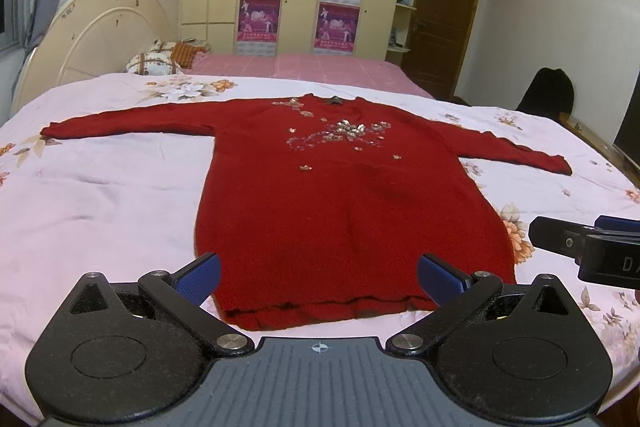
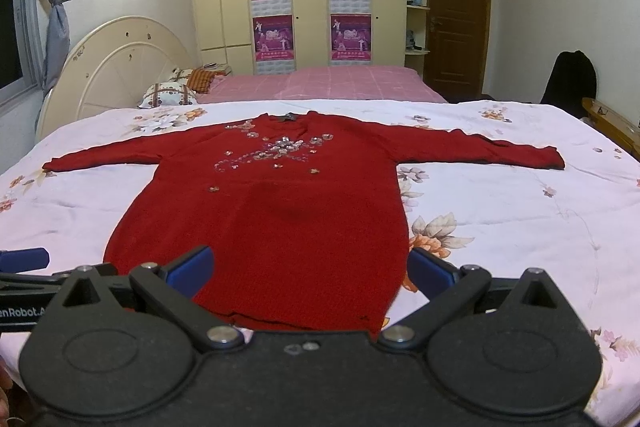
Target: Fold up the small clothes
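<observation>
Hovering over the hem of the long-sleeved red knit sweater with sequin flowers, spread flat on the floral white bedspread, the left gripper and right gripper, fingers wide and empty, should pinch a sleeve cleanly first.
</observation>
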Tool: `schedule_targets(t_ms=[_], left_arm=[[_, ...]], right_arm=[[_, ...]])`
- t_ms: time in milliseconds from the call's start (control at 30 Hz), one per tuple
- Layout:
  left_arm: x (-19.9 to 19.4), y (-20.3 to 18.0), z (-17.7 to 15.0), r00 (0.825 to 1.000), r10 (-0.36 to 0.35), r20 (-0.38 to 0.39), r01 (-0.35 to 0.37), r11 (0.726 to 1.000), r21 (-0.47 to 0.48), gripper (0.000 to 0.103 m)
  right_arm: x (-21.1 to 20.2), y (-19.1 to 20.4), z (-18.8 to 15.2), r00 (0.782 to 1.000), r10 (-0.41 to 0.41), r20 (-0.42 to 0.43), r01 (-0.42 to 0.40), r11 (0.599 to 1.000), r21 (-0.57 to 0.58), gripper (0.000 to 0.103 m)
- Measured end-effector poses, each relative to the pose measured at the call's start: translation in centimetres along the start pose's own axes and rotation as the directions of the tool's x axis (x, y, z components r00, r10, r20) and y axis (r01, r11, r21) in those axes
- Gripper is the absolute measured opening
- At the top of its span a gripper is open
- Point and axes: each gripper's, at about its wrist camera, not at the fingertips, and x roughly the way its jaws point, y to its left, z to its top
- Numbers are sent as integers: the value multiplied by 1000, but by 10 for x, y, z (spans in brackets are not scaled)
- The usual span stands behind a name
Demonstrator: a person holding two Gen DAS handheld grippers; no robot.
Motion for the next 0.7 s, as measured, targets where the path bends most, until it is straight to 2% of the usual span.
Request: schedule_targets(t_ms=[700], left_arm=[[0, 0, 1, 1000, -5, -3, 5, 1000, 1, 103]], right_arm=[[3, 4, 3, 1000, 3, -6, -3, 1000, -10, 102]])
